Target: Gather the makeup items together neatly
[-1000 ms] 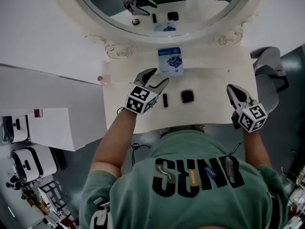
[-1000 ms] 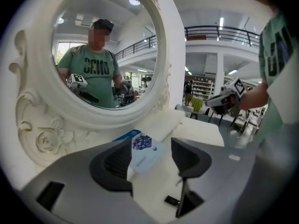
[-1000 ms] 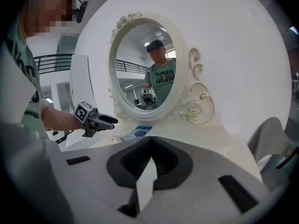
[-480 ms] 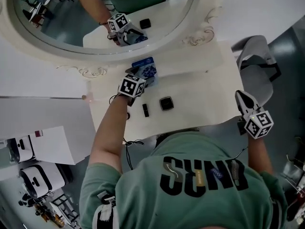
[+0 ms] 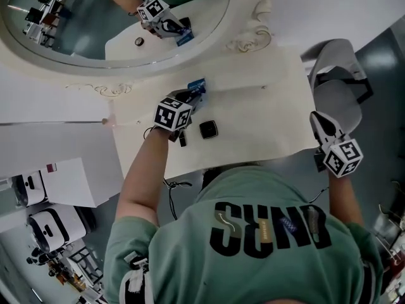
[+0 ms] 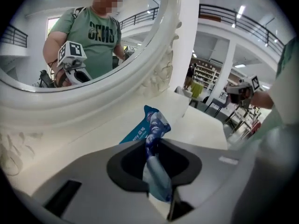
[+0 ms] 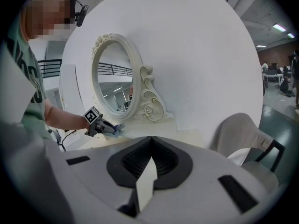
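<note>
A blue sachet (image 5: 199, 84) lies at the back of the cream dressing table (image 5: 266, 116), just under the mirror. My left gripper (image 5: 190, 95) is at its near end, and the jaws are closing with the sachet (image 6: 153, 125) pinched and crumpled upright between them. A square black compact (image 5: 208, 130) and a small black lipstick tube (image 5: 183, 140) lie on the table just behind that gripper's marker cube. My right gripper (image 5: 318, 120) hangs at the table's right edge, shut and holding nothing; its own view shows the jaws (image 7: 150, 146) pressed together.
A large oval mirror (image 5: 95, 24) in an ornate white frame stands along the back of the table. A grey chair (image 5: 338, 84) stands off the table's right end. White equipment sits on the floor at lower left.
My left gripper went from beside the lipstick tube forward to the blue sachet, opened wide and closed on it. The right gripper stayed by the table's right edge.
</note>
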Available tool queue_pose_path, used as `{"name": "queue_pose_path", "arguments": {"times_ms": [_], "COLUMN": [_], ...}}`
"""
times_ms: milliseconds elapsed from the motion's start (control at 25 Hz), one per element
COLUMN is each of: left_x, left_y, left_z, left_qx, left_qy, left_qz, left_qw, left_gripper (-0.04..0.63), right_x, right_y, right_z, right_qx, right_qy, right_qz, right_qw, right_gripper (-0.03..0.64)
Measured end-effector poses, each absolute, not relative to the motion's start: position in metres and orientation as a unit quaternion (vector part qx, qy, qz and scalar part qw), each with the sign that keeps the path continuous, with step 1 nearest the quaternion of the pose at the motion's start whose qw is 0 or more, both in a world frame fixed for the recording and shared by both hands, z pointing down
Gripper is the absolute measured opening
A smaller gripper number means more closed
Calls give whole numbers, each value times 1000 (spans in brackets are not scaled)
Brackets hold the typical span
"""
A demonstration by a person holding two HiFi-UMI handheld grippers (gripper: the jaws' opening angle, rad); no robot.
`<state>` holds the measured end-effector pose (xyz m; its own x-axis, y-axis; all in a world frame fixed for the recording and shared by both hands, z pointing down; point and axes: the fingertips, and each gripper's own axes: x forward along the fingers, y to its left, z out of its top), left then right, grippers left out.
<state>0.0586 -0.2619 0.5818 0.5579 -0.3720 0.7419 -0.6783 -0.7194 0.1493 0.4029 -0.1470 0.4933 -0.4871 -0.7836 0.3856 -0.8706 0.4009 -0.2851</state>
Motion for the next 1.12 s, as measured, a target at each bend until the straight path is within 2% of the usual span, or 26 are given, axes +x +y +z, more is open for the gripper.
{"name": "queue_pose_path", "arguments": {"times_ms": [160,280,480,680,1040,1120], "left_x": [134,175,206,222,234,237], "left_y": [-215,-177,-141,-142,-140,-138], "left_z": [566,596,669,693,705,705], "left_qx": [877,870,846,842,843,846], "left_qy": [-273,-257,-263,-276,-264,-257], "left_qz": [317,339,400,398,403,407], "left_qw": [236,250,232,237,238,231], "left_gripper": [78,78,80,88,189,229], "right_x": [413,421,436,448,451,452], "right_y": [-140,-132,-119,-105,-88,-86], "right_z": [491,495,501,503,505,504], "right_qx": [489,484,486,492,496,497], "right_qy": [-837,-838,-834,-828,-824,-823], "right_qz": [224,228,230,233,237,238], "right_qw": [101,108,123,133,138,136], "right_gripper": [-5,-5,-5,-5,-5,-5]}}
